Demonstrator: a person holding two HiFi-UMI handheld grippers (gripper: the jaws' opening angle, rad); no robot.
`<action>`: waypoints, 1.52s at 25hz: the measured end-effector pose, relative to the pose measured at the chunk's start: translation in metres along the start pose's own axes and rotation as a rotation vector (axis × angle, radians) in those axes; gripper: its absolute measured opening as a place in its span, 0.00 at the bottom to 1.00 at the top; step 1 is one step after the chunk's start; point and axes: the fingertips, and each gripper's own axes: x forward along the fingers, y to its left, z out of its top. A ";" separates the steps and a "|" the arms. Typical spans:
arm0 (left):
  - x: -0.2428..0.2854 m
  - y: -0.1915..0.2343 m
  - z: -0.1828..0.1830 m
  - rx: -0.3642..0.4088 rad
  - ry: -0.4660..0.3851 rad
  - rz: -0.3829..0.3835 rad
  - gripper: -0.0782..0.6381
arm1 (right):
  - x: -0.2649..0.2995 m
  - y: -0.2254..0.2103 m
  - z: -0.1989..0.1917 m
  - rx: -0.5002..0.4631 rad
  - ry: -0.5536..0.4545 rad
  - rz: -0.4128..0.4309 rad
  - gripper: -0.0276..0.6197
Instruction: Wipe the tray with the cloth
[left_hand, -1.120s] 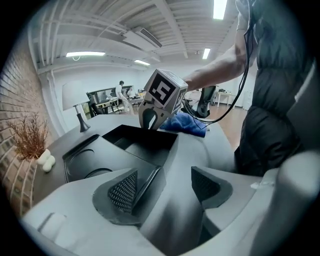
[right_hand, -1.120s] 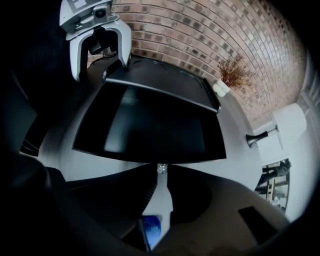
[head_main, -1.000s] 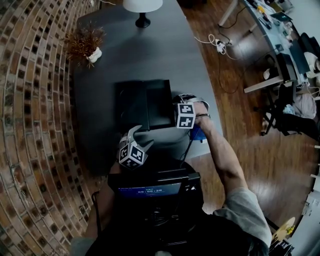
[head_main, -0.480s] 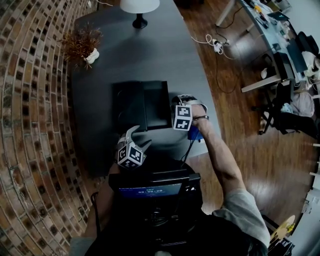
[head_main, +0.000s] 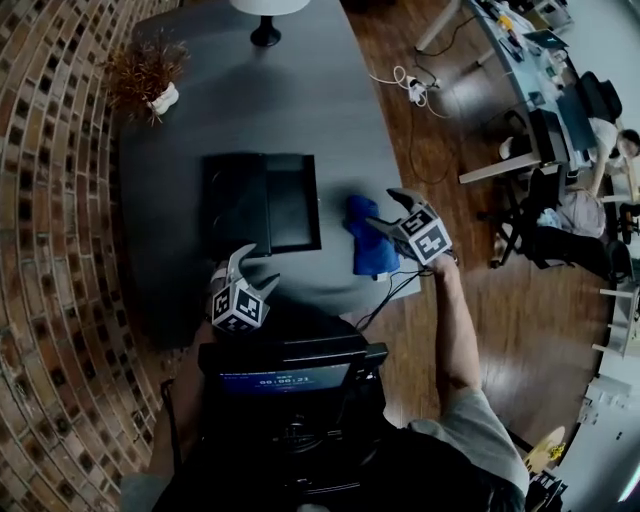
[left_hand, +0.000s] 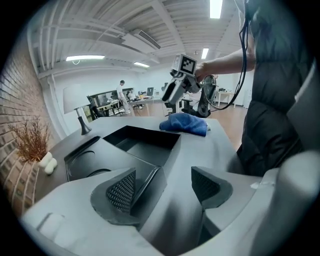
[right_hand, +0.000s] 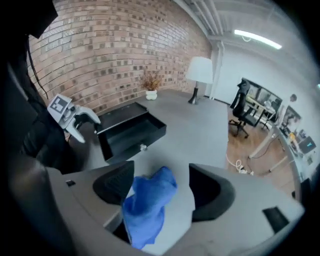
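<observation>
Right gripper (head_main: 385, 208) jaws just sprang open; blue cloth (head_main: 372, 248) lies loose below them, crumpled on the bench (head_main: 300, 90) at the tray's (head_main: 262, 200) 3 o'clock; left gripper (head_main: 255, 268) jaws apart, gripping nothing; tray's inside too dark to read.

Even indoor light from ceiling strips (left_hand: 85, 58). Head view dimmer, dark table (head_main: 300, 110) faintly glossy. Heavy fisheye bending, black vignette corners, close foreground soft.

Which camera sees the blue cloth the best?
The right gripper view: the blue cloth lies close up in the middle, folds plain to see. The head view shows only a small blue heap right of the tray. The left gripper view shows it far off, beyond the tray.
</observation>
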 end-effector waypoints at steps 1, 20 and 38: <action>0.000 0.000 0.000 0.001 -0.001 0.001 0.59 | 0.003 0.013 -0.014 -0.016 0.045 0.015 0.60; -0.001 -0.003 0.004 0.012 -0.050 0.016 0.59 | 0.140 0.059 0.166 0.469 -0.197 -0.119 0.28; -0.001 -0.002 0.005 0.016 -0.052 0.032 0.59 | 0.205 0.092 0.138 -0.053 0.144 0.111 0.25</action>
